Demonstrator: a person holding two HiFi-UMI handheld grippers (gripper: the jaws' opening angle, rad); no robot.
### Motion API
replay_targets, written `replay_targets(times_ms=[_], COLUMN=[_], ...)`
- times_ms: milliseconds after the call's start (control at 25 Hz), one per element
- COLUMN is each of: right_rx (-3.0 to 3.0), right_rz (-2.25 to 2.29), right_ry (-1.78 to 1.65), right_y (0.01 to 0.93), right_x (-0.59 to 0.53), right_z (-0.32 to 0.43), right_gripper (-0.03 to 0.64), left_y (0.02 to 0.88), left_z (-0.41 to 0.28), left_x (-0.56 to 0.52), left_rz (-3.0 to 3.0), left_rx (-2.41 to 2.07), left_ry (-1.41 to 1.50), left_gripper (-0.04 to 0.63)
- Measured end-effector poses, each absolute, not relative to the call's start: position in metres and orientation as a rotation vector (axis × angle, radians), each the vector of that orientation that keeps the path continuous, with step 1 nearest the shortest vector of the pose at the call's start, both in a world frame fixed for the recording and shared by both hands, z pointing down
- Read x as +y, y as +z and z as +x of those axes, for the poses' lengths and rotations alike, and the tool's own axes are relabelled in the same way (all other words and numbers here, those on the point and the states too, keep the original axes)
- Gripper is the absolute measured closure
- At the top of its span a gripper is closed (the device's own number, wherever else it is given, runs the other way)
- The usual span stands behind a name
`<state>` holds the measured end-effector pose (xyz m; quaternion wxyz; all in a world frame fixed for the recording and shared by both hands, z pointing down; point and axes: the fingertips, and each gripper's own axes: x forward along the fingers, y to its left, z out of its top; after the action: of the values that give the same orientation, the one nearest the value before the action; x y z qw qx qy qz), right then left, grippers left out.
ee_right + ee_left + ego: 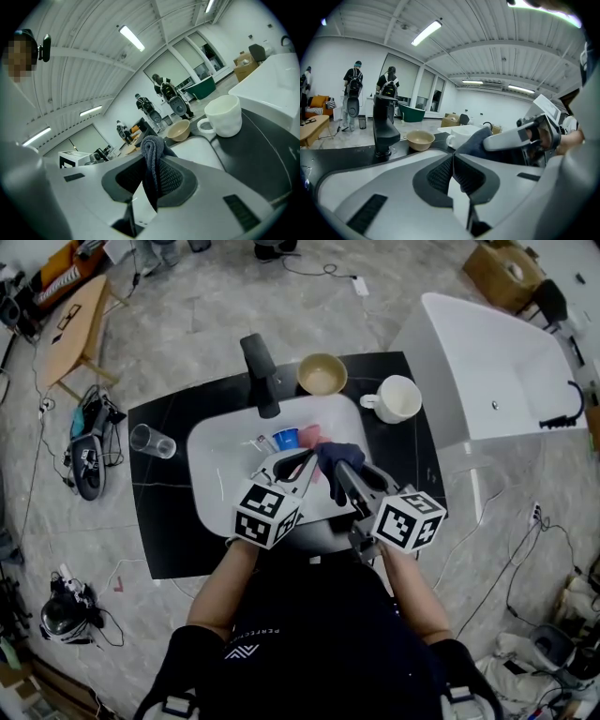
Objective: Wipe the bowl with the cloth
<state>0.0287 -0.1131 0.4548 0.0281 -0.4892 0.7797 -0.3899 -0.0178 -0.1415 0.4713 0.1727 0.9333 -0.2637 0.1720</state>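
Over white sink [212, 461], right gripper [151, 182] clamps the cloth [152, 149]; left gripper [453, 174] closed.

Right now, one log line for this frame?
left gripper: shut, empty | right gripper: shut on cloth | bowl: on counter beyond sink, untouched

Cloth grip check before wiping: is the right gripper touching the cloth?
Touching. The right gripper view shows the right gripper clamped on the cloth, which sits pinched between its jaws.
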Motion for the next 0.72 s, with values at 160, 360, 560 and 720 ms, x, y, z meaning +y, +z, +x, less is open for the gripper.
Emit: replay_targets(times_ms=[160,360,560,720], right_rx=[2.431,2.457,2.505,2.549], right_rz=[-1.471,-1.426,-1.381,-1.353], right_ry=[-1.211,-1.229,-1.254,-1.267], right_y=[0.455,0.457,0.461,0.466], right_x=[-0.121,-0.135,-0.146,-0.154], right_z=[0.051,0.062,0.065,0.068], right_gripper=[0.534,0.534,0.534,0.534], left_y=[0.468,0.468,0.473,0.479], left_z=[0.001,0.013,0.018,0.023], left_x=[-0.154,-0.174,-0.186,-0.199], left_rz=[2.627,2.656,2.63,2.618], left_rx=[-0.803,-0.886,-0.938,-0.975], left_ry=[0.483,0.547,0.568,0.596], left_gripper=[0.583,0.583,0.583,0.583])
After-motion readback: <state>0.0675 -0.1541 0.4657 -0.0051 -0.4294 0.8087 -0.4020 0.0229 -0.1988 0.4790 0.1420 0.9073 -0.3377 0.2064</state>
